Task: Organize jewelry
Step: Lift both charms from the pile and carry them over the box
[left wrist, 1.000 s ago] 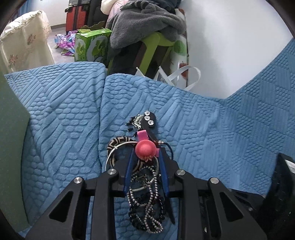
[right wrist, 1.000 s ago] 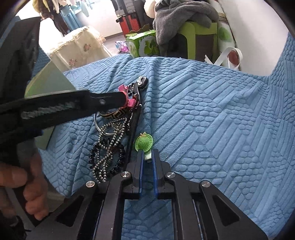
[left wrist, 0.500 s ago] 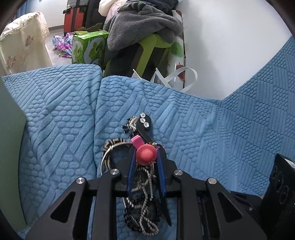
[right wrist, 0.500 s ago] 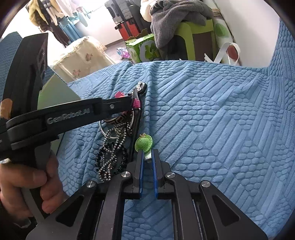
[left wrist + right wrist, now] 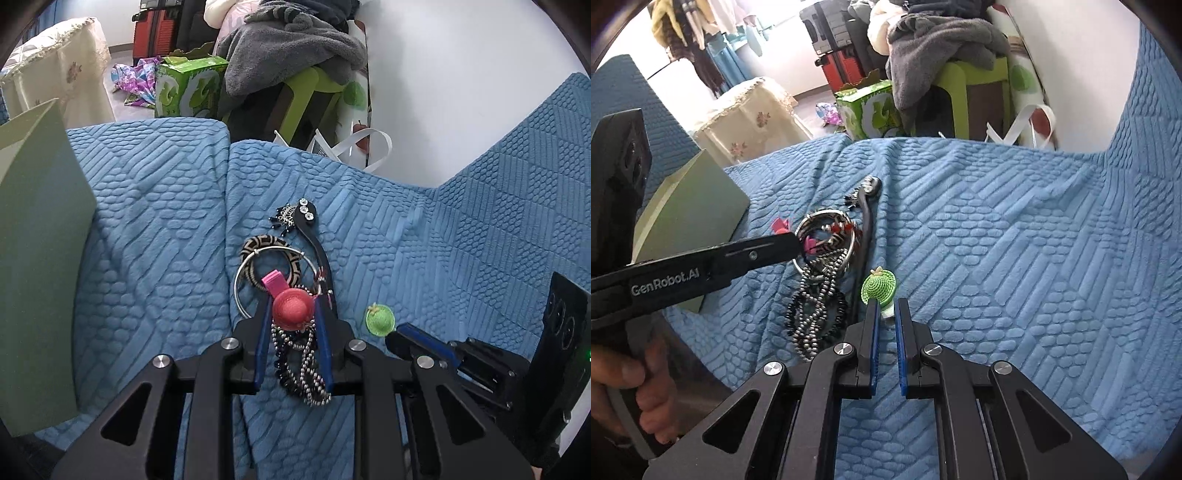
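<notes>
The green box (image 5: 690,206) stands open-sided at the left edge of the blue quilted sofa cover (image 5: 424,236); its contents are not visible. The left gripper (image 5: 291,314) is clamped on a red hat-shaped hair clip (image 5: 291,308) with a pink clip base, angled downward over the jewelry pile (image 5: 280,258) — bangles, beaded necklaces (image 5: 816,314), a black hair clip (image 5: 314,236). The right gripper (image 5: 886,314), also angled down, is closed on a green hat-shaped hair clip (image 5: 880,285) just right of the pile. A hand (image 5: 646,384) grips the left handle. Beyond the sofa: a green carton (image 5: 188,88), a grey blanket (image 5: 291,48).
</notes>
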The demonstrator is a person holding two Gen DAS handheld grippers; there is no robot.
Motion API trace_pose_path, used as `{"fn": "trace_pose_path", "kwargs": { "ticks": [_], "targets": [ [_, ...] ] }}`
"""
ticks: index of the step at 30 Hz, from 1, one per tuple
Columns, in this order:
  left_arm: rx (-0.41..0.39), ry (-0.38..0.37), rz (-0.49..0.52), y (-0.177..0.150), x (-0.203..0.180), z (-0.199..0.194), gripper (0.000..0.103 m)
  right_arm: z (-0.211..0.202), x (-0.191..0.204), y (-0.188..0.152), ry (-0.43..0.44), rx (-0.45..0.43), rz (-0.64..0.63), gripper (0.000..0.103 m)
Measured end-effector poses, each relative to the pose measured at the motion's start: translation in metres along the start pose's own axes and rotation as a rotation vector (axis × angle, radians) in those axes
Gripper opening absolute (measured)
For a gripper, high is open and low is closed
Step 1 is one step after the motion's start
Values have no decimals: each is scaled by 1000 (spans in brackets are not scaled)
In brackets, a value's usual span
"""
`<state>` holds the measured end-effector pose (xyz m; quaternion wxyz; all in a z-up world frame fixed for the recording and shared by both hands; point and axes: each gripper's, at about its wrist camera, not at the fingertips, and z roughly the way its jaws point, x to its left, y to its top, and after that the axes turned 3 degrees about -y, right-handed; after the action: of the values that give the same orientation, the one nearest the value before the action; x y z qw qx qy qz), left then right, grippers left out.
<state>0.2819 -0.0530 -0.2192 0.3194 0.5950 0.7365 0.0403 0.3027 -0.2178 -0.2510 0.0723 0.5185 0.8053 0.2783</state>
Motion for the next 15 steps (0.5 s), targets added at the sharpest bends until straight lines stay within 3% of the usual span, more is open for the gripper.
{"fn": "trace_pose_path", "kwargs": {
  "ticks": [10, 15],
  "targets": [
    [-41, 56, 110, -4, -6, -40, 24, -25, 16, 1, -36, -50, 7, 6],
    [10, 81, 81, -18, 14, -33, 24, -10, 30, -2, -48, -3, -24, 6]
  ]
}}
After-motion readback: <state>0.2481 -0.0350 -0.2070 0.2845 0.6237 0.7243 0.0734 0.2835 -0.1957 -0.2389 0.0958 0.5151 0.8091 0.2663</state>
